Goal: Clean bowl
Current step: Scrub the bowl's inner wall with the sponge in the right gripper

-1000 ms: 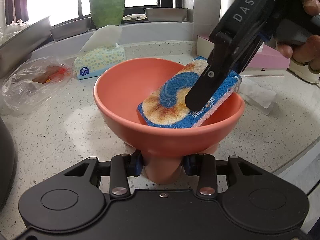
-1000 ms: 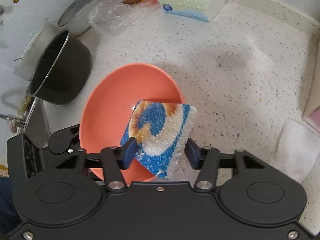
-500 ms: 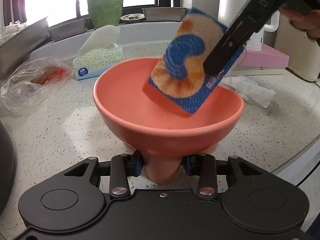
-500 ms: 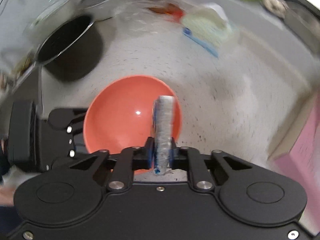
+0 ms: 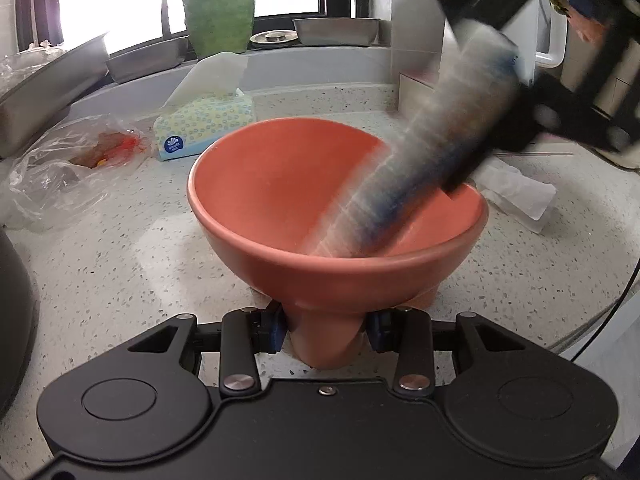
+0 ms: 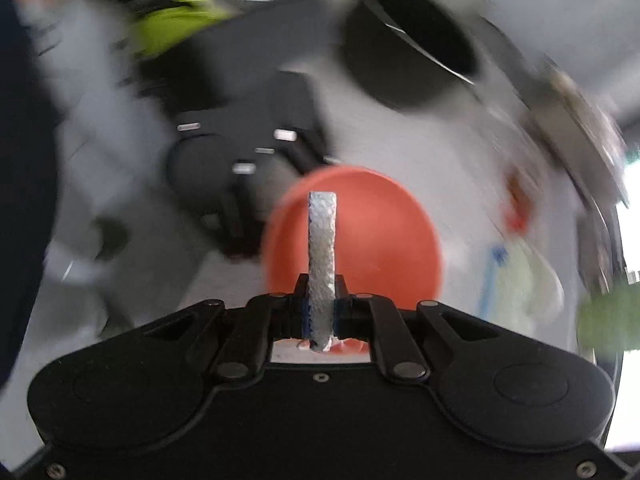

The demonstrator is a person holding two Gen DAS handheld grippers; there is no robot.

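An orange-red bowl (image 5: 280, 184) stands on the speckled white counter. My left gripper (image 5: 326, 330) is shut on the bowl's foot and holds it in place. My right gripper (image 6: 320, 310) is shut on a blue, white and orange sponge (image 6: 321, 240), seen edge-on. In the left wrist view the sponge (image 5: 416, 168) is motion-blurred and reaches down into the right side of the bowl, with the right gripper above it at the upper right. The bowl also shows in the right wrist view (image 6: 380, 232), blurred, below the sponge.
A tissue box (image 5: 204, 120) and a clear plastic bag (image 5: 68, 168) lie behind and left of the bowl. A green pot (image 5: 218, 4) and metal trays (image 5: 336, 30) stand on the window ledge. A crumpled paper (image 5: 516, 196) lies to the right. A dark pot (image 6: 416, 48) shows in the right wrist view.
My right gripper has swung round and turned the sponge edge-on, bringing it back down into the right side of the bowl. The left gripper and bowl have stayed still.
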